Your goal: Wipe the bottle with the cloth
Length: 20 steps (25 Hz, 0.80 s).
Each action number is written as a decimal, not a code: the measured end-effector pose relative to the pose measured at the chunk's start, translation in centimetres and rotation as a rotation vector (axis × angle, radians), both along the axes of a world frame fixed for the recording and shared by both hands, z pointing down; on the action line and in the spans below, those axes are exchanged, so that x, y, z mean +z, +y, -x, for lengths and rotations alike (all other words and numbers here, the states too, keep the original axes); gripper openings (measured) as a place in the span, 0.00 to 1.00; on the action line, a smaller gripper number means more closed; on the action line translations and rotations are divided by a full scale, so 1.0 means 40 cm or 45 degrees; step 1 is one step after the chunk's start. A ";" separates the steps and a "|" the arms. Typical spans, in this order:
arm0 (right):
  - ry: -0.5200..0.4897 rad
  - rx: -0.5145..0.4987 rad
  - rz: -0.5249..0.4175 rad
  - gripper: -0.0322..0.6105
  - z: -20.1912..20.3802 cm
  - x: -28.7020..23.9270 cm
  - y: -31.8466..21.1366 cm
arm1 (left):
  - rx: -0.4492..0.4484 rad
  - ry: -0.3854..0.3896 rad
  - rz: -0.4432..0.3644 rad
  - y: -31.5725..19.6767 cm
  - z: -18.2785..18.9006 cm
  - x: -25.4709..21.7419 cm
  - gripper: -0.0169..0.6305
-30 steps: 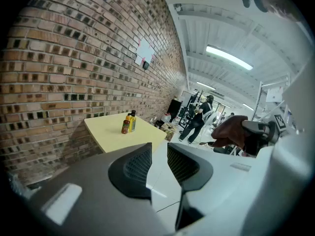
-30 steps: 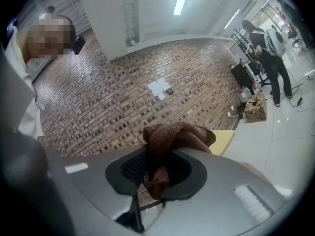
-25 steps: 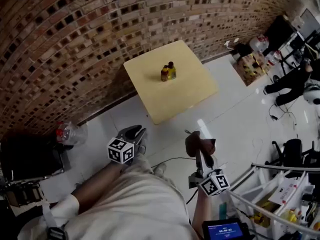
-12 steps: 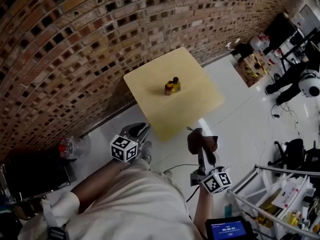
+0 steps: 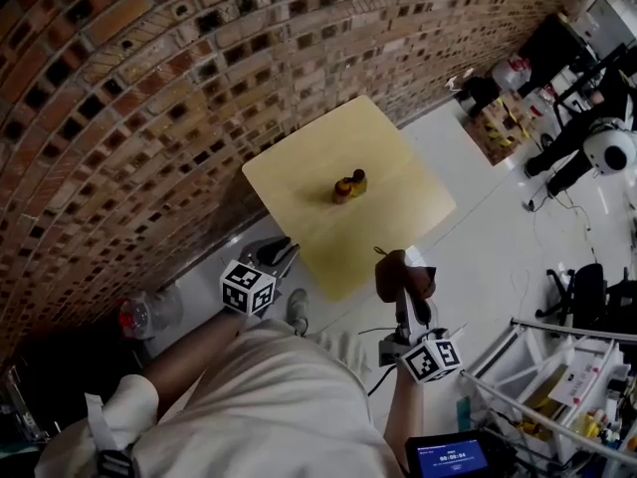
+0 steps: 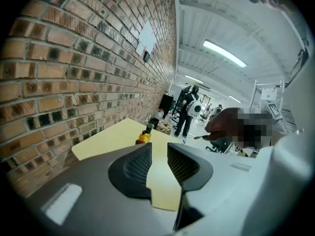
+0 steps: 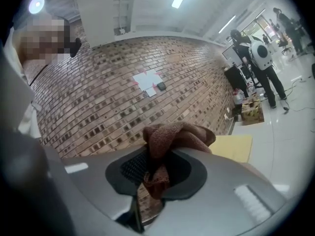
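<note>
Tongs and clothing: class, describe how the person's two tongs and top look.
The left tongs and right tongs have pale grey bodies with dark ribbed pads. Each carries a white cube with black square markers. The person's top is light-coloured.

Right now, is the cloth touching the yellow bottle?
Apart. Head view shows the cloth in the right gripper near the table's edge, bare tabletop before the yellow bottle.

We see a reddish-brown cloth (image 7: 173, 137), a yellow bottle (image 5: 355, 182) with a dark cap, a pale yellow table (image 5: 299, 162) and a brick wall (image 5: 149, 88) of mixed brown and dark bricks.
</note>
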State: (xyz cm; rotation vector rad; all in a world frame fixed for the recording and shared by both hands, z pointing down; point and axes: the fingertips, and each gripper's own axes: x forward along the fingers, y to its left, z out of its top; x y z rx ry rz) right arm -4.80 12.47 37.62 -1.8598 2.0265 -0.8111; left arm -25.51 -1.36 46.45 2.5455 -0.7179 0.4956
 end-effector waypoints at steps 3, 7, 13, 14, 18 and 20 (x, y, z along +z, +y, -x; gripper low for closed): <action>-0.022 0.037 0.026 0.16 0.009 0.011 -0.010 | 0.035 -0.012 0.001 -0.028 -0.008 0.008 0.21; -0.023 0.052 0.042 0.16 -0.006 0.023 -0.026 | 0.050 -0.021 -0.001 -0.054 -0.027 0.016 0.21; -0.056 0.051 0.063 0.16 -0.076 0.034 -0.075 | 0.040 -0.074 0.043 -0.071 -0.075 0.056 0.21; -0.064 0.042 0.070 0.16 -0.095 0.042 -0.090 | 0.035 -0.084 0.053 -0.077 -0.090 0.063 0.21; -0.118 -0.009 0.111 0.16 -0.164 0.094 -0.157 | 0.036 -0.159 0.055 -0.114 -0.164 0.083 0.21; -0.138 -0.060 0.132 0.16 -0.201 0.121 -0.196 | 0.040 -0.193 0.036 -0.139 -0.215 0.082 0.22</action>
